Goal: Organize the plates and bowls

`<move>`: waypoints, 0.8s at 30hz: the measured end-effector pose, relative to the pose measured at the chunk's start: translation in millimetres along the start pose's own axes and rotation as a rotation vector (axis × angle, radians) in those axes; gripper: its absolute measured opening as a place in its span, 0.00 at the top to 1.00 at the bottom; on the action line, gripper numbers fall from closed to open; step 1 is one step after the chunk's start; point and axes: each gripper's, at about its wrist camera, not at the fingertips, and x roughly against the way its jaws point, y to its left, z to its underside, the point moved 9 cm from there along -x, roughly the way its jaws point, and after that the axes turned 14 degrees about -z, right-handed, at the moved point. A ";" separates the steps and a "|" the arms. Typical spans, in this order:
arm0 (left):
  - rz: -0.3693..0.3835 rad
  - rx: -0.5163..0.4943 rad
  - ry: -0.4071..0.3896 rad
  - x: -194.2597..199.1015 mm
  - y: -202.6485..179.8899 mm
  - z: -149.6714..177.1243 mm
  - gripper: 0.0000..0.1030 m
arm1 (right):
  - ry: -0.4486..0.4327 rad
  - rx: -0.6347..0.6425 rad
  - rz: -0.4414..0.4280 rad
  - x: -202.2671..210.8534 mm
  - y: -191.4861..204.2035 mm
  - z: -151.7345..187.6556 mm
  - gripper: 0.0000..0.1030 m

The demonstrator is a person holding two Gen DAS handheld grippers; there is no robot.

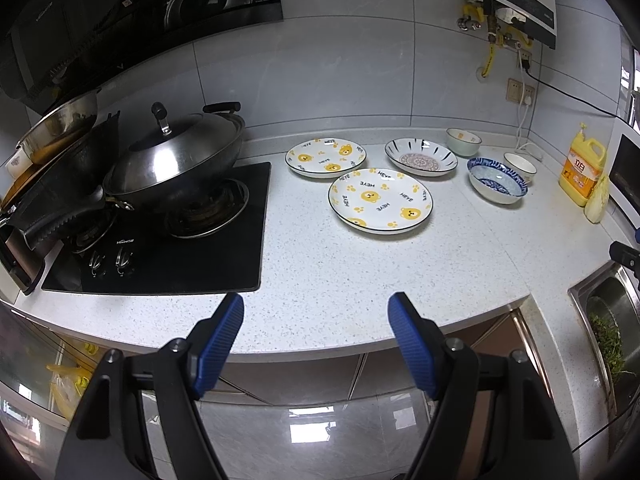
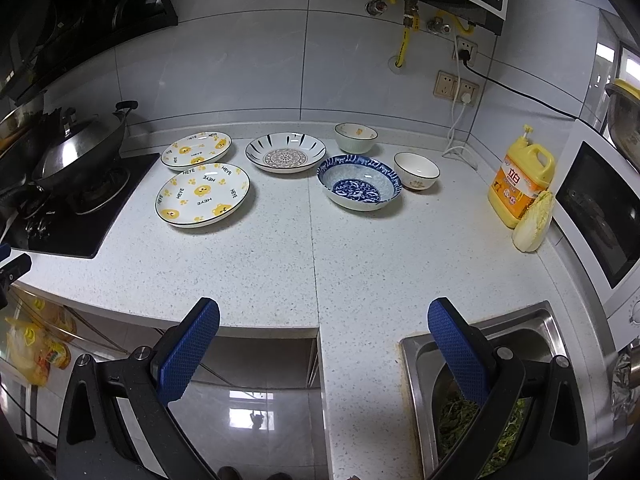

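A covered wok (image 1: 176, 156) is sitting on the stove at the left. On the white tabletop (image 2: 280, 264), two bear plates (image 2: 202, 194) are lying side by side, then a patterned plate (image 2: 285, 153), a blue bowl (image 2: 359, 182) and two small bowls (image 2: 416, 170). The left gripper (image 1: 316, 316) and the right gripper (image 2: 324, 316) are hanging before the edge, jaws wide apart, holding nothing.

I hold my left gripper (image 1: 316, 312) level with its blue pads (image 1: 224, 340) spread wide, gripping nothing. My right gripper (image 2: 324, 316) sits the same, jaws wide apart and empty.
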 end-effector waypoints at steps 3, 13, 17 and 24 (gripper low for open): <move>-0.006 -0.001 0.000 -0.8 -1.1 0.3 0.28 | 0.000 -0.002 -0.002 -0.2 -0.2 -0.3 0.01; -0.004 0.003 0.002 -1.3 -1.0 -0.8 0.28 | 0.000 -0.005 0.000 0.2 -3.0 0.3 0.01; -0.005 0.001 0.001 2.6 -2.1 -1.5 0.28 | -0.002 -0.003 -0.002 0.6 -2.4 0.1 0.01; -0.005 0.001 -0.001 4.1 -3.5 -1.1 0.28 | -0.003 0.001 -0.001 1.4 -3.8 -0.2 0.01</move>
